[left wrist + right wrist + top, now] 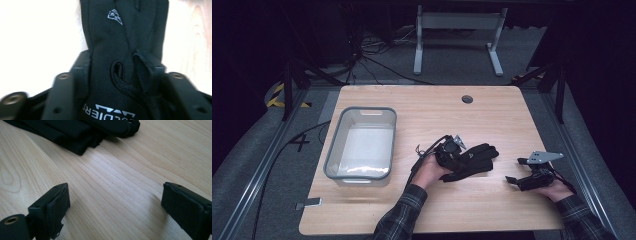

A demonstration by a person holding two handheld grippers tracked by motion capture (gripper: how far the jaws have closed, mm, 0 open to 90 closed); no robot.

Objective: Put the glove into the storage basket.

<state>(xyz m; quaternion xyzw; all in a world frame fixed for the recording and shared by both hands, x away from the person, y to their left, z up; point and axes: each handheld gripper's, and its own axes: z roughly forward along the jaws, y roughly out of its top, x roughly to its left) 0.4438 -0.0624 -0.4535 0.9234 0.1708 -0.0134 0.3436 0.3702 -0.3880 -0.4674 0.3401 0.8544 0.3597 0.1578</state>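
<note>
Tabletop (492, 210): glove (472, 161) fingertips toward right.

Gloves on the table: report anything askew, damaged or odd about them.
Nothing looks damaged. The black gloves lie in a loose heap rather than flat, and the left gripper pinches one near its cuff. The right gripper stands open over bare table. The bin sits square.

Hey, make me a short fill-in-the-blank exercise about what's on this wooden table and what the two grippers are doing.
1. The left gripper has its jaws closed on a black fabric ____.
2. The right gripper has its jaws ____, with bare wood between them.
3. The clear plastic bin with a grey rim lies on the pale wooden table to the ____ of the black fabric glove in the high view.

Missing words: glove; open; left
</note>
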